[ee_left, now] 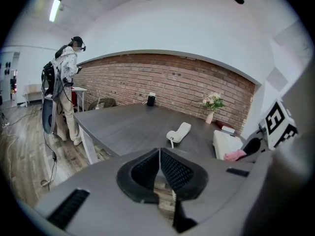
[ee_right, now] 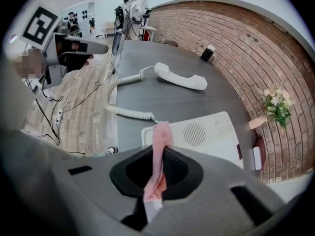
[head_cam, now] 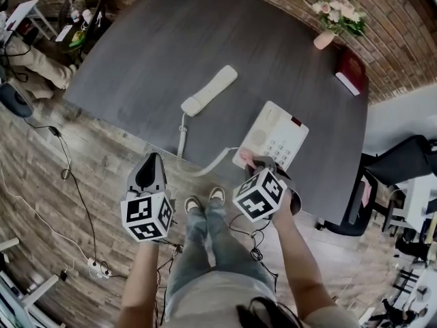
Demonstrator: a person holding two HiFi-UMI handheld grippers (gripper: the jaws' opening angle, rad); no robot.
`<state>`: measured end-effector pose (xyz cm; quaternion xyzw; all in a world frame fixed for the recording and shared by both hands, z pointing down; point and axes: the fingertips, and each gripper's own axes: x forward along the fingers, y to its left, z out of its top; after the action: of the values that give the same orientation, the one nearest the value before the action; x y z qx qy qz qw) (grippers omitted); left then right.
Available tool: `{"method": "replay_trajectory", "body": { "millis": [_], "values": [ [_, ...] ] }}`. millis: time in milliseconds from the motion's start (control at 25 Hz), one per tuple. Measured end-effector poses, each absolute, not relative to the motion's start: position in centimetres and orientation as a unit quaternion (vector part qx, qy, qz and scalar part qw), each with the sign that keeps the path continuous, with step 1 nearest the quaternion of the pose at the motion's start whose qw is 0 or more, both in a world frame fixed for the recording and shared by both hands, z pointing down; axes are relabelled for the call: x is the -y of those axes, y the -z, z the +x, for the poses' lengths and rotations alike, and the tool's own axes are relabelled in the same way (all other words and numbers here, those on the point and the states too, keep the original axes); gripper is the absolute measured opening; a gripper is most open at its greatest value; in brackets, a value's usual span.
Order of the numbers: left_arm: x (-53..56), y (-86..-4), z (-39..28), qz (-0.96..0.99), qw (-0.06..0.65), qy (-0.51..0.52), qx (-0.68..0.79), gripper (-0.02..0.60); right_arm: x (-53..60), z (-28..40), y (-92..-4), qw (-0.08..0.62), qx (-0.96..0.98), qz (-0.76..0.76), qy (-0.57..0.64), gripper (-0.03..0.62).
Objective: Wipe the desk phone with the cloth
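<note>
The right gripper (head_cam: 262, 164) hides most of the cloth (head_cam: 247, 160) and a corner of the desk phone (head_cam: 273, 135).

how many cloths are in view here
1: the pink cloth, pinched in the right gripper at the near edge of the phone base. The left gripper is shut and empty; no other cloth shows.

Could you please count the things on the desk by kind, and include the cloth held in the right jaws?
Phone parts: 3, base, handset, coiled cord
Vase of flowers: 1
Red book: 1
Small black object: 1
Pink cloth: 1
Total: 7
</note>
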<state>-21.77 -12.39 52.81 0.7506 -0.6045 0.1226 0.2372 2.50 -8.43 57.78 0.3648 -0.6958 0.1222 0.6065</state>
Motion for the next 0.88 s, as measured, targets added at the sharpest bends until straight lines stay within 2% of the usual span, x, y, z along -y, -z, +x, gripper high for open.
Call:
{"method": "replay_trajectory", "body": {
  "millis": [880],
  "values": [
    [11.0, -53.0, -22.6, 0.744, 0.242, -0.120, 0.611, 0.011, 5.7, 0.2, -58.3, 0.609, 0.710, 0.330, -0.129, 0.023]
  ]
}}
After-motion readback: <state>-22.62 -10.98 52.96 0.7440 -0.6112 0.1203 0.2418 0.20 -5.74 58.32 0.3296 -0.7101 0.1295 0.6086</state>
